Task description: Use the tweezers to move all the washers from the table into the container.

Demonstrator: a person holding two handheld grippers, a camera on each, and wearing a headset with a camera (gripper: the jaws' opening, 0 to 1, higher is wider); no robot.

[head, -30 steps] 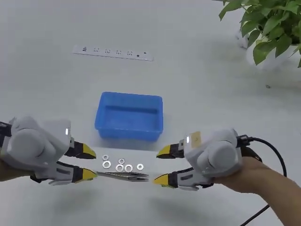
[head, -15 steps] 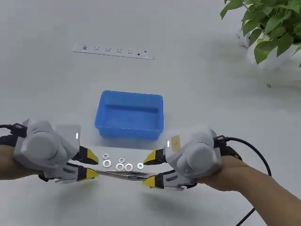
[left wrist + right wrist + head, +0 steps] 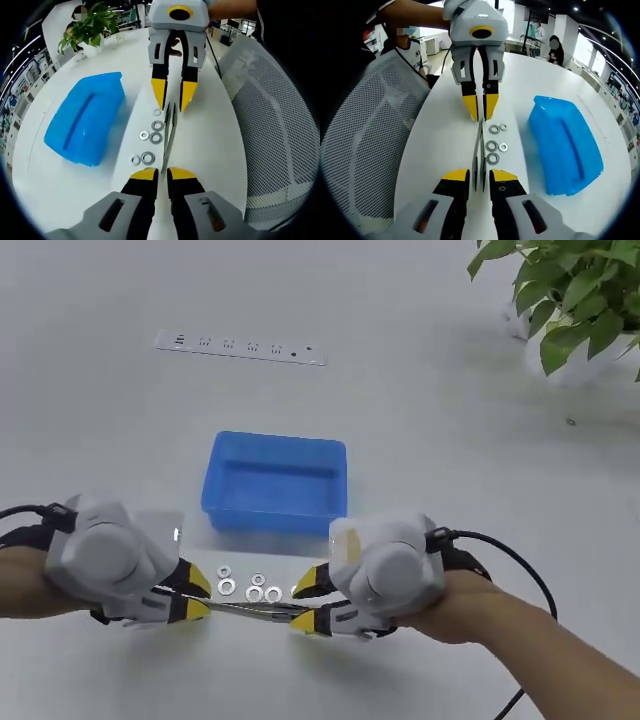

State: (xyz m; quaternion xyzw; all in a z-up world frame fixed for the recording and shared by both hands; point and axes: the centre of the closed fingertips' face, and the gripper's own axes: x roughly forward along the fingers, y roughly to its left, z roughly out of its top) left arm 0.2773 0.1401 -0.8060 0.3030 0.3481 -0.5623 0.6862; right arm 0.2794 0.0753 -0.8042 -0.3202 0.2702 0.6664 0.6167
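Steel tweezers [image 3: 250,608] lie on the white table in front of a blue container [image 3: 272,518]. Several washers [image 3: 255,595] sit between the two, just beside the tweezers. My left gripper [image 3: 197,594] is shut on the tweezers' joined end [image 3: 162,169]. My right gripper [image 3: 305,602] faces it from the other side. It is open, its jaws straddling the tweezers' two spread arms [image 3: 479,165]. The left gripper view has the washers [image 3: 156,137] left of the tweezers and the right gripper [image 3: 173,97] beyond them. In the right gripper view the container [image 3: 565,145] lies to the right.
A white power strip [image 3: 240,349] lies far behind the container. A potted plant [image 3: 575,290] stands at the back right. A black cable [image 3: 520,580] trails from the right gripper. A mesh chair [image 3: 280,125] stands at the table's near edge.
Both grippers have moved inward toward each other along the tweezers. The left gripper's jaws have narrowed onto the tweezers' end, and the right gripper's jaws have narrowed around the other end.
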